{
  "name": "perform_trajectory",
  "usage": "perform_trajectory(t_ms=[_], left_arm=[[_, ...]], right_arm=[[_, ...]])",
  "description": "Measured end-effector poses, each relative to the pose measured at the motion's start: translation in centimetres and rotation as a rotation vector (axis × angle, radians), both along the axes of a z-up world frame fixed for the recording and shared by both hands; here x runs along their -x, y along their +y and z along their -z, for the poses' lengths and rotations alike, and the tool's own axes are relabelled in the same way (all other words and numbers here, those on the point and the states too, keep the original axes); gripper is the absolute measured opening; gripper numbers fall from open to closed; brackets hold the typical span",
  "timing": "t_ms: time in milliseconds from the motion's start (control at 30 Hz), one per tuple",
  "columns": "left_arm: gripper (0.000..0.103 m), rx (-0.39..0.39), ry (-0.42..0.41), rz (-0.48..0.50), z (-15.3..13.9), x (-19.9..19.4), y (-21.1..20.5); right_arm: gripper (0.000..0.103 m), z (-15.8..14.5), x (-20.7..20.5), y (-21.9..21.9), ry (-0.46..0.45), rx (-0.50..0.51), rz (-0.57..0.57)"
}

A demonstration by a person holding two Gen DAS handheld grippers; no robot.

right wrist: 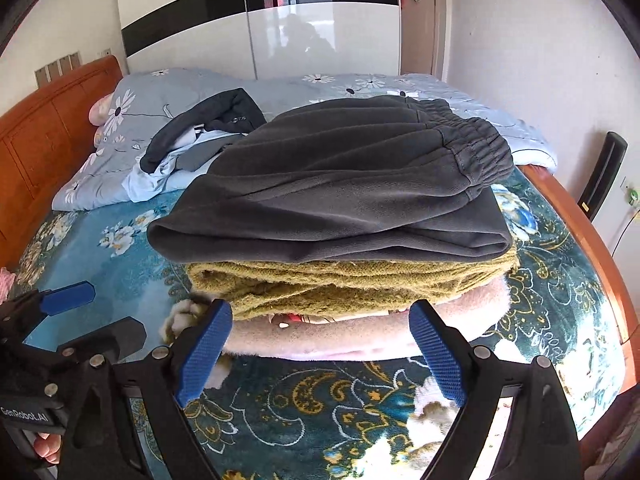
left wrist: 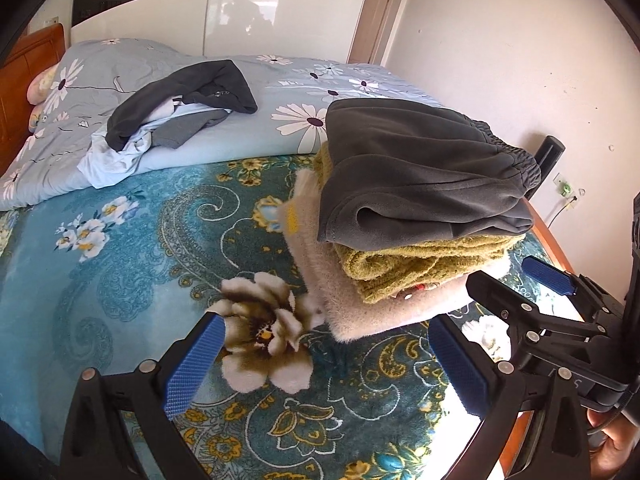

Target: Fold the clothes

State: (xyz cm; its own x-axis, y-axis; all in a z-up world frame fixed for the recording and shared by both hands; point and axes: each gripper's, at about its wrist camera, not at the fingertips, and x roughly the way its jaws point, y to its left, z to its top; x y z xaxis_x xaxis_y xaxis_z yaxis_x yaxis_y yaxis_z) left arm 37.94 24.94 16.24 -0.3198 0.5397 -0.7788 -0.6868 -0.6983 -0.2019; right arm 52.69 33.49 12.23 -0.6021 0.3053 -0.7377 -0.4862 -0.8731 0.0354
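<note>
left wrist: stack (left wrist: 424,216) right | right wrist: close, head-on | shared

A bed (right wrist: 560,280) with an orange-brown wooden headboard (right wrist: 52,128) fills the room, spread with a teal floral blanket (left wrist: 120,280) and a pale blue daisy-print quilt (left wrist: 280,128). Behind it stands a glossy white wardrobe (right wrist: 320,40) crossed by a black band. The plain white wall (left wrist: 500,60) carries a socket (left wrist: 566,189), beside a light wooden door (left wrist: 374,12). Daylight is bright.
</note>
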Motion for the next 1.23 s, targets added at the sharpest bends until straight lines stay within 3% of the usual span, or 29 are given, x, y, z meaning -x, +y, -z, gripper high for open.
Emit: perform_trajectory(t_ms=[467, 1233], left_arm=[[0.103, 0.072, 0.066, -0.020, -0.3, -2.9, 0.4], [0.103, 0.061, 0.030, -0.026, 0.5, -3.2, 0.5]], right_arm=[[0.091, 0.5, -1.9, -0.8, 0.003, -0.034, -0.025], [0.091, 2.2, -2.5, -1.0, -0.020, 0.013, -0.001]])
